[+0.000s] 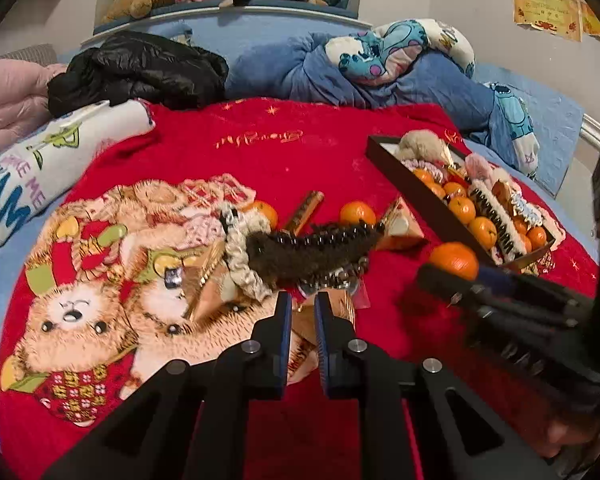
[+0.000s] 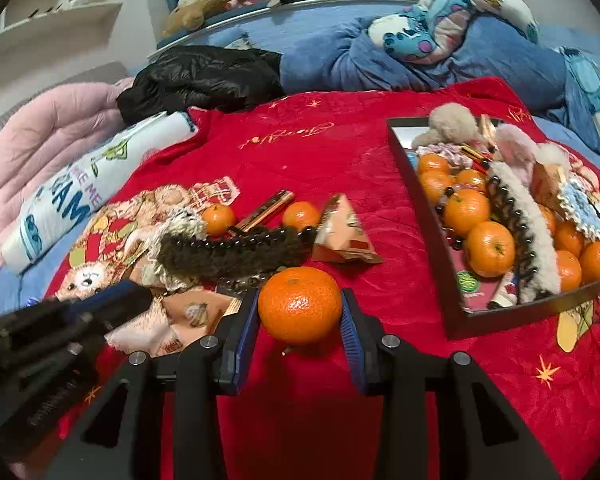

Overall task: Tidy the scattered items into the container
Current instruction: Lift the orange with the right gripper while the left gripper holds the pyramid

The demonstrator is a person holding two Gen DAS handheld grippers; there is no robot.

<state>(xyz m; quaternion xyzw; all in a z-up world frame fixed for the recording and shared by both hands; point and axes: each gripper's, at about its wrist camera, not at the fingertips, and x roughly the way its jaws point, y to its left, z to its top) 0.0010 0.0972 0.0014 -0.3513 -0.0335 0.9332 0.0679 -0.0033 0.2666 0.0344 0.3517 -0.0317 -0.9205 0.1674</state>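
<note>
My right gripper [image 2: 300, 300] is shut on a tangerine [image 2: 300, 304], held just above the red blanket [image 2: 320, 152], left of the dark tray [image 2: 416, 216]. From the left wrist view the same tangerine [image 1: 454, 260] sits in the right gripper [image 1: 444, 276] near the tray [image 1: 420, 200], which holds several tangerines, hair claws and packets. My left gripper [image 1: 302, 302] is shut over a peach snack packet [image 1: 342, 308]; I cannot tell whether it pinches the packet. Just beyond lie a brown fuzzy hair claw [image 1: 312, 252], a cream scrunchie [image 1: 240, 260], two loose tangerines [image 1: 266, 212] [image 1: 357, 213] and a triangular packet [image 1: 400, 228].
A gold-brown bar [image 1: 306, 210] lies between the loose tangerines. A printed pillow [image 1: 40, 176] and a black jacket [image 1: 140, 72] lie at the back left. A blue duvet [image 1: 380, 76] is bunched behind the tray. Bare red blanket stretches between the pile and the duvet.
</note>
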